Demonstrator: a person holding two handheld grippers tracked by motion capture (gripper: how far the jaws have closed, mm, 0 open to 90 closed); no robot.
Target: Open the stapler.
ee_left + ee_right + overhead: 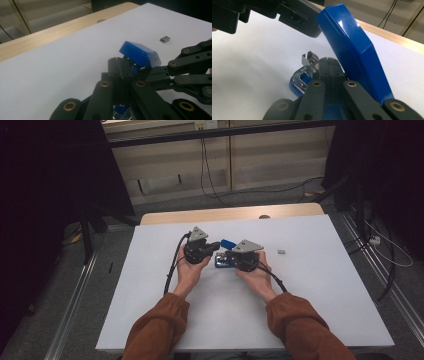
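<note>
High view: a blue stapler (224, 256) lies mid-table between two shut grippers, its lid tilted up toward the left gripper (216, 245), whose tips meet it, while the right gripper (226, 259) pins the base.

table top (310, 310): big white sheet, takes up most of the middle and bottom of my high view
wood edge (225, 213): pale strip along the far side, above center
little grey block (281, 252): sits alone, right of center
floor cables (215, 190): dark, trailing across the upper part
</note>
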